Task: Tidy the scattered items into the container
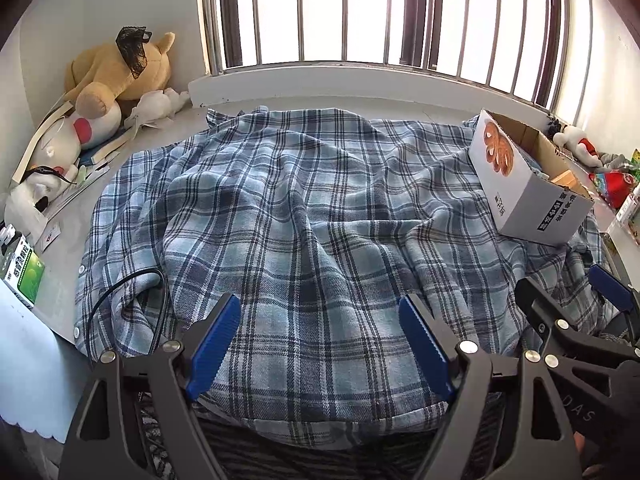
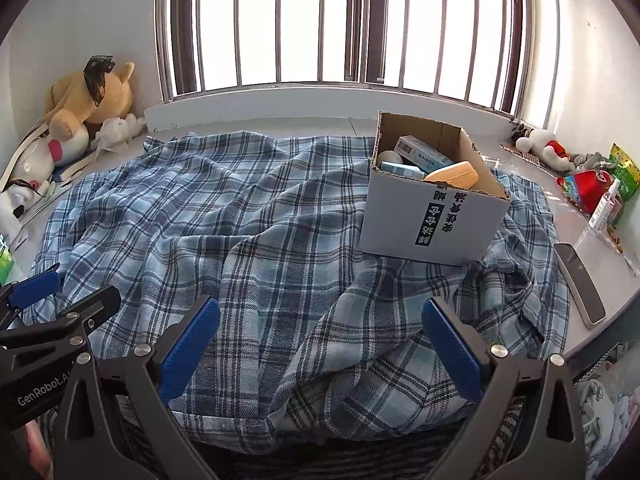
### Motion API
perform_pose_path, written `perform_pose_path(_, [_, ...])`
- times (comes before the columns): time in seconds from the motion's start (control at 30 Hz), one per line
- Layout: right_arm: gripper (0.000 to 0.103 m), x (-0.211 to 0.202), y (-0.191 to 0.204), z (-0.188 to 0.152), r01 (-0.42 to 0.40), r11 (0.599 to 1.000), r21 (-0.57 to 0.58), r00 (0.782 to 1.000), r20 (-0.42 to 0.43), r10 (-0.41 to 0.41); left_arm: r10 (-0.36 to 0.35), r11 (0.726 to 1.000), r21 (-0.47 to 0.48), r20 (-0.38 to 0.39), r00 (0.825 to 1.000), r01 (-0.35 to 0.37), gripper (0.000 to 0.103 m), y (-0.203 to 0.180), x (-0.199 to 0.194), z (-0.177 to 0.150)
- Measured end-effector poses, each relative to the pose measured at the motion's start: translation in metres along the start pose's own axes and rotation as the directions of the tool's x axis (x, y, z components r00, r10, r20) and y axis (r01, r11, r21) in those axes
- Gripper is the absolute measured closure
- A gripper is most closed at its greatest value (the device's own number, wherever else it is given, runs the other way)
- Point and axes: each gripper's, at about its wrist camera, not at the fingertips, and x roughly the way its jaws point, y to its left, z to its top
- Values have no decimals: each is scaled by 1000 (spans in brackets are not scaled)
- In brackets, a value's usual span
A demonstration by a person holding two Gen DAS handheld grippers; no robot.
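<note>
While the cardboard box (image 2: 432, 204) on the plaid cloth (image 2: 248, 216) already holds several items, both the left gripper (image 1: 320, 344) and right gripper (image 2: 320, 344) hover empty with jaws spread, suggesting the tidying is nearly done.

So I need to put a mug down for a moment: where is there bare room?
Free: the pale ledge between the plaid cloth and the window, and beside the phone. Crowded: the soft toys corner, the right end's packets, the box.
</note>
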Motion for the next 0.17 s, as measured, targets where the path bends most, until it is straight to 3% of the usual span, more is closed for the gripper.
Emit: perform_pose_path(0.17, [3, 1, -1, -1, 15, 1000, -5, 1000, 0, -15, 26, 999, 25, 3, 1000, -26, 19, -6, 0, -1])
